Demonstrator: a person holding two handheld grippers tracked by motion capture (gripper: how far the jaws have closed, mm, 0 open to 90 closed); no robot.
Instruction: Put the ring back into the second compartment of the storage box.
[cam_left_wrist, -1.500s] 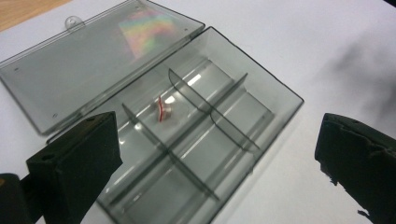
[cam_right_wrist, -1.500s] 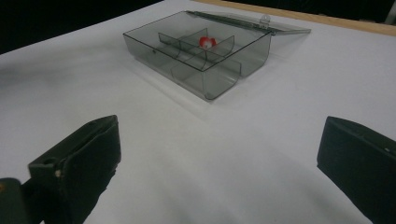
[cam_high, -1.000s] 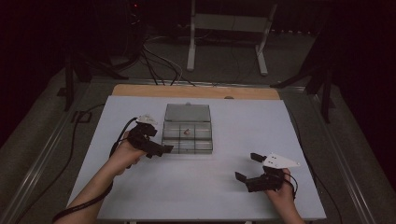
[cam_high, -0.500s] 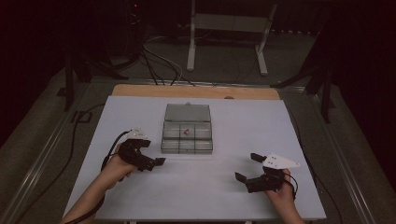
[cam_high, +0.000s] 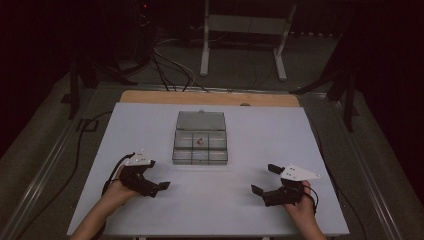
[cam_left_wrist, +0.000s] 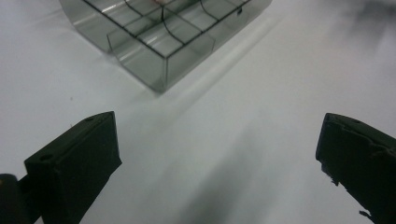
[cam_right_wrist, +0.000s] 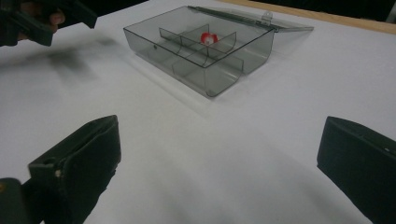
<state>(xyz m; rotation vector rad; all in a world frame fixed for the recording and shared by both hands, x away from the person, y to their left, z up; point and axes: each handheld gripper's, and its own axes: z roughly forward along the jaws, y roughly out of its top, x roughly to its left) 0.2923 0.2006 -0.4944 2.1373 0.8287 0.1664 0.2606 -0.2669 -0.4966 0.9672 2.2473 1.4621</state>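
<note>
my left gripper (cam_high: 159, 186) lower left, jaws apart | my right gripper (cam_high: 264, 179) lower right, jaws apart | compartment box (cam_high: 200, 145) centre, red piece (cam_high: 199, 141) inside

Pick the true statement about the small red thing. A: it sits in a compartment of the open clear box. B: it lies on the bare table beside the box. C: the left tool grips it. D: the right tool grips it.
A: the red thing sits inside a compartment of the clear box, whose lid lies open behind it, while both tools are open and apart from it.

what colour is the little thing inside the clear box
Red with a bit of white. The small object sits in a compartment of the clear box, clearest in the right gripper view.
</note>
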